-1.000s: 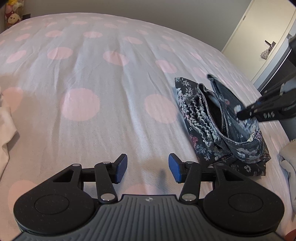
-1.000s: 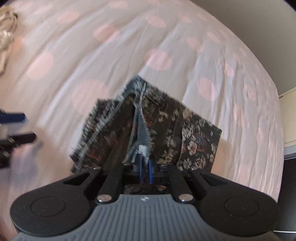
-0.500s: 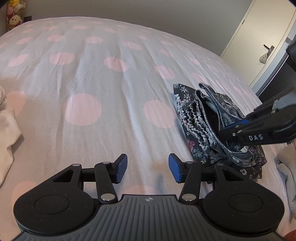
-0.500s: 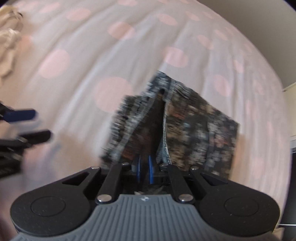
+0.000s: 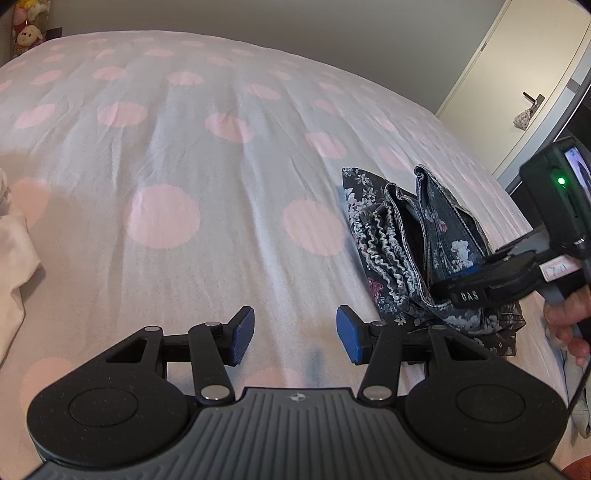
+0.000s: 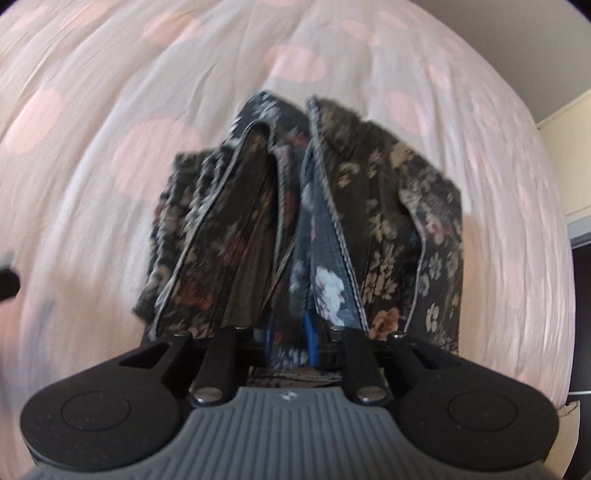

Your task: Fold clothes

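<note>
A dark floral garment (image 5: 402, 251) lies folded in a bundle on the pink-dotted bedsheet (image 5: 184, 155), at the right. My right gripper (image 6: 290, 338) is shut on the near edge of the floral garment (image 6: 314, 206) and lifts a fold of it. It also shows in the left wrist view (image 5: 443, 286), coming in from the right. My left gripper (image 5: 294, 334) is open and empty above the sheet, just left of the garment.
A white cloth (image 5: 14, 258) lies at the left edge of the bed. A cream door with a handle (image 5: 532, 99) stands at the far right. Soft toys (image 5: 27, 22) sit at the far left corner. Pale cloth (image 5: 580, 406) lies at the bed's right edge.
My right gripper has come lower and nearer with the garment's edge, so the raised fold sinks toward the bundle. My left gripper stays open and has tilted slightly.
</note>
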Available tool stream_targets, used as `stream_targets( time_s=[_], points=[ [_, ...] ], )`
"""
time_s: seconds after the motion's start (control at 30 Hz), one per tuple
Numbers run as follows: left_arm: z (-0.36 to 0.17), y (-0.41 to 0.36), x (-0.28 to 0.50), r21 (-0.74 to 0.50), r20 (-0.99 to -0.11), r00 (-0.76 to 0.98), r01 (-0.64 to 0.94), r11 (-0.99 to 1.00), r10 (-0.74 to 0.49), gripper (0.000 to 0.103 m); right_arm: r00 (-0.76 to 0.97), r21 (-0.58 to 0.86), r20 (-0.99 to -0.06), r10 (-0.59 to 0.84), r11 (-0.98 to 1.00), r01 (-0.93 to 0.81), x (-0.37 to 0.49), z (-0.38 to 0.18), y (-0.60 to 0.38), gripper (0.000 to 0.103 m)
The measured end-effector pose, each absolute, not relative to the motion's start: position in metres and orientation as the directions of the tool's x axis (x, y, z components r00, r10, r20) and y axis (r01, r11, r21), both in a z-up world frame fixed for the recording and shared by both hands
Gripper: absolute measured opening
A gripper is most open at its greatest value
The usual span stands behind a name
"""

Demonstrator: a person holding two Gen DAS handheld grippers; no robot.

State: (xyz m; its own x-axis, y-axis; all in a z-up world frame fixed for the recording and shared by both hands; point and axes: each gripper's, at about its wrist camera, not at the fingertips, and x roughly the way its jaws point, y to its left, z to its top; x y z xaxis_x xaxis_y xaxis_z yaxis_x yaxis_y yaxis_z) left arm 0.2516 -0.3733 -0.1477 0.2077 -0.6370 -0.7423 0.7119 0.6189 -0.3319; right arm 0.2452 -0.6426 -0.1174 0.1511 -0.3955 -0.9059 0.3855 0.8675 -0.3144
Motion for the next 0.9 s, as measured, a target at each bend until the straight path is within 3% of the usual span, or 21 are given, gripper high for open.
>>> stream_targets(
  time_s=[0.1,0.2,0.37,0.53,0.6,0.77,0.83,0.9],
  points=[
    [-0.148,-0.374,0.252,-0.331,-0.743,0.206,0.712,0.619,-0.636,0.047,0.169,-0.271,-0.91,-0.379,0.852,0.448,0.252,-0.111,-0.656,0.041],
    [-0.15,-0.374,0.252,-0.332,-0.746,0.203,0.712,0.619,-0.634,0.047,0.161,-0.221,-0.923,-0.348,0.826,0.518,0.257,-0.114,-0.668,0.045],
    [-0.151,-0.374,0.252,-0.331,-0.751,0.2,0.711,0.62,-0.63,0.047,0.14,-0.298,-0.894,-0.425,0.799,0.522,0.264,-0.126,-0.67,0.044],
    [-0.153,-0.374,0.252,-0.332,-0.755,0.195,0.709,0.622,-0.626,0.047,0.147,-0.296,-0.893,-0.426,0.8,0.522,0.266,-0.127,-0.681,0.036],
    [-0.154,-0.375,0.252,-0.333,-0.757,0.193,0.708,0.622,-0.624,0.047,0.158,-0.288,-0.896,-0.415,0.814,0.504,0.263,-0.121,-0.681,0.025],
    [-0.154,-0.374,0.251,-0.335,-0.754,0.188,0.714,0.614,-0.63,0.047,0.214,-0.254,-0.897,-0.386,0.848,0.466,0.251,-0.089,-0.679,0.019],
    [-0.153,-0.373,0.251,-0.336,-0.752,0.19,0.713,0.615,-0.632,0.047,0.238,-0.232,-0.898,-0.369,0.859,0.456,0.248,-0.074,-0.678,0.009],
    [-0.153,-0.373,0.252,-0.338,-0.751,0.193,0.71,0.618,-0.632,0.047,0.258,-0.196,-0.905,-0.337,0.87,0.452,0.243,-0.059,-0.678,0.008]
  ],
)
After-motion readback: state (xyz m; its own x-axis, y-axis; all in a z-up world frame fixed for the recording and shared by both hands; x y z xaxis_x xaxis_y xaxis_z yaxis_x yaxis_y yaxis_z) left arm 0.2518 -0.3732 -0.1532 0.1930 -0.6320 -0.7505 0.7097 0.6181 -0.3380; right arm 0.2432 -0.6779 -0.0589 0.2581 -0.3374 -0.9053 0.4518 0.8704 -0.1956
